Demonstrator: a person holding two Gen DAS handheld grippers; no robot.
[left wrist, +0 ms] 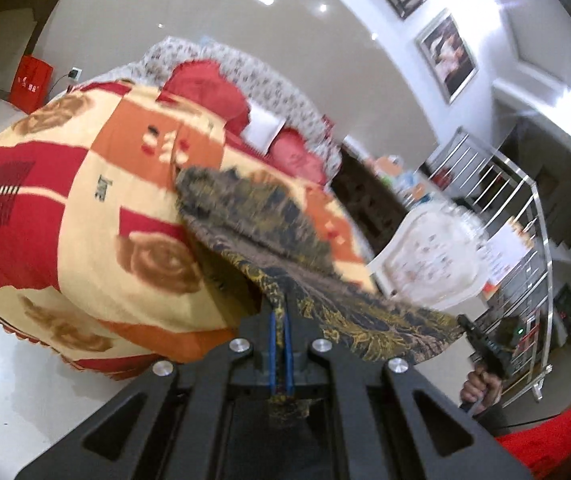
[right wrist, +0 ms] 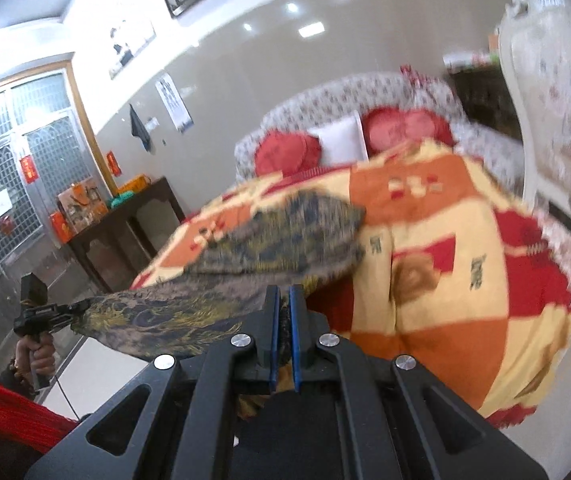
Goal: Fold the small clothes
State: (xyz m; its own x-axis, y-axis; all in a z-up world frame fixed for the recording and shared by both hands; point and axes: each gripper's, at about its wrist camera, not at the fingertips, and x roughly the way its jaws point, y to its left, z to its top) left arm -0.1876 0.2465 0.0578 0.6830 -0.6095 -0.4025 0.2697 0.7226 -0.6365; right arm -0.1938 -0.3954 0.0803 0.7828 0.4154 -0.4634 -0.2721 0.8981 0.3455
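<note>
A dark garment with a gold pattern [left wrist: 261, 220] [right wrist: 285, 232] hangs stretched between both grippers, lifted above a table draped in a red, orange and cream cloth [left wrist: 85, 208] [right wrist: 465, 280]. My left gripper [left wrist: 281, 316] is shut on one edge of the garment, with cloth pinched between its blue pads. My right gripper [right wrist: 284, 300] is shut on the opposite edge. The right gripper also shows at the right of the left wrist view [left wrist: 473, 330], and the left gripper at the left of the right wrist view [right wrist: 71, 310]. The garment's far part sags toward the table.
A floral sofa [left wrist: 269, 84] [right wrist: 325, 96] with red and white cushions stands behind the table. A white floral chair [left wrist: 433, 260] [right wrist: 557, 100] is at the right. A dark side table with boxes [right wrist: 125, 216] and a metal railing [left wrist: 525, 220] flank the space. Glossy floor surrounds the table.
</note>
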